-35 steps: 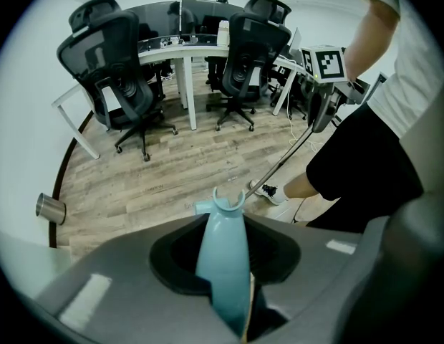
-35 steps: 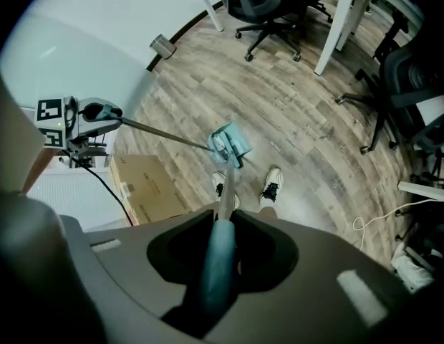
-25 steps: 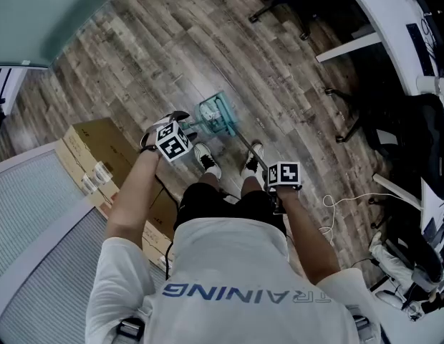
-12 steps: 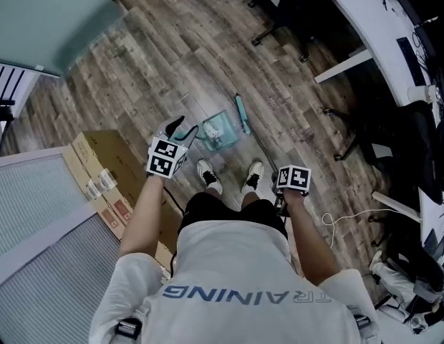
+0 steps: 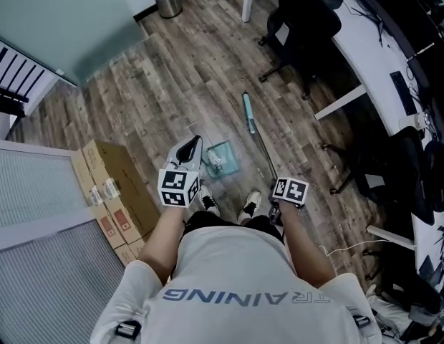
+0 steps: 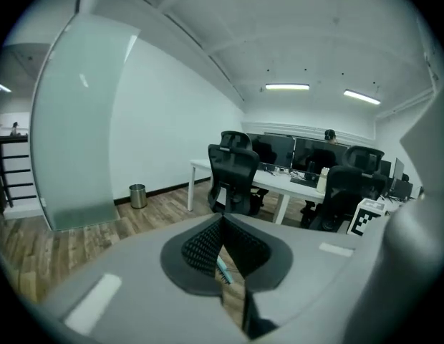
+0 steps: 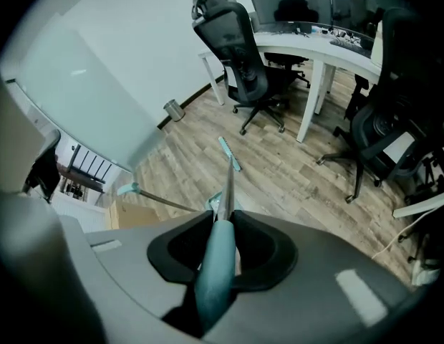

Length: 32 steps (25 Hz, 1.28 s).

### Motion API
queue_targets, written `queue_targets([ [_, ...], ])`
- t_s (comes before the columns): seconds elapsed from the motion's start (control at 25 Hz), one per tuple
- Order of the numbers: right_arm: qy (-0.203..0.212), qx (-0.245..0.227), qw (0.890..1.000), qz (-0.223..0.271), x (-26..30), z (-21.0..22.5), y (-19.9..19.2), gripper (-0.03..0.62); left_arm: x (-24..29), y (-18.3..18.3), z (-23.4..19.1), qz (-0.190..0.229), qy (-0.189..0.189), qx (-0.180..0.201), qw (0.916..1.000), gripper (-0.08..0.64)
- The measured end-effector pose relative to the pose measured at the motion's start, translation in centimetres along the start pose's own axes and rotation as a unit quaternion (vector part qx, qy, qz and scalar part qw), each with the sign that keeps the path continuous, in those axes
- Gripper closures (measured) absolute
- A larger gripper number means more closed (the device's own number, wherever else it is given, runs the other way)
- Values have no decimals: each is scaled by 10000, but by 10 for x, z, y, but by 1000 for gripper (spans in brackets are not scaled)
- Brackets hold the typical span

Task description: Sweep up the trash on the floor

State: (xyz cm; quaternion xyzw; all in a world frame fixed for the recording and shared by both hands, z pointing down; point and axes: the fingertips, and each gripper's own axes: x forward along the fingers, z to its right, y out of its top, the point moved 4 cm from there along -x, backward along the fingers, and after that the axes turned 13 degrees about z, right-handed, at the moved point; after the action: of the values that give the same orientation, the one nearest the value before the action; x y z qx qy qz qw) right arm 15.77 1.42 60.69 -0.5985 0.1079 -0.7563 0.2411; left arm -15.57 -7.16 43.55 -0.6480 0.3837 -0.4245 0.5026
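A teal dustpan [image 5: 223, 159] lies on the wood floor just ahead of the person's shoes, with something pale in it. Its long handle [image 7: 130, 188] slants off to the left in the right gripper view. My right gripper [image 5: 277, 205] points steeply down and is shut on the broom's teal grip [image 7: 216, 267]. The shaft runs forward to the teal broom head [image 5: 248, 113] on the floor beyond the dustpan. My left gripper [image 5: 192, 146] is raised well above the floor to the left of the dustpan. Its jaws [image 6: 222, 229] are shut with nothing between them.
Stacked cardboard boxes [image 5: 107, 185] stand at the left by a grey partition. Black office chairs [image 5: 301, 27] and a white desk [image 5: 372, 45] fill the right side. A metal bin [image 5: 167, 1] sits by the far wall, and a white cable [image 5: 344, 244] trails near the right.
The left gripper came away from the dustpan, rose and shut empty. The right gripper lifted with the broom, and the broom head now lies farther beyond the dustpan. The person has straightened up.
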Motion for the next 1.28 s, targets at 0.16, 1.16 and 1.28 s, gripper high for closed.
queue_targets([
  [0.16,252,-69,9992,292,-7,-22,23,488,-9,24,8,337,143,-41,9993,558],
  [1.16,746,-661,9913,862,-20,-59,93,488,-20,55,25,912,524,-228,9942,558],
  [1.28,772,-634,9912,865,-21,-61,93,488,-20,59,25,974,425,-152,9942,558],
])
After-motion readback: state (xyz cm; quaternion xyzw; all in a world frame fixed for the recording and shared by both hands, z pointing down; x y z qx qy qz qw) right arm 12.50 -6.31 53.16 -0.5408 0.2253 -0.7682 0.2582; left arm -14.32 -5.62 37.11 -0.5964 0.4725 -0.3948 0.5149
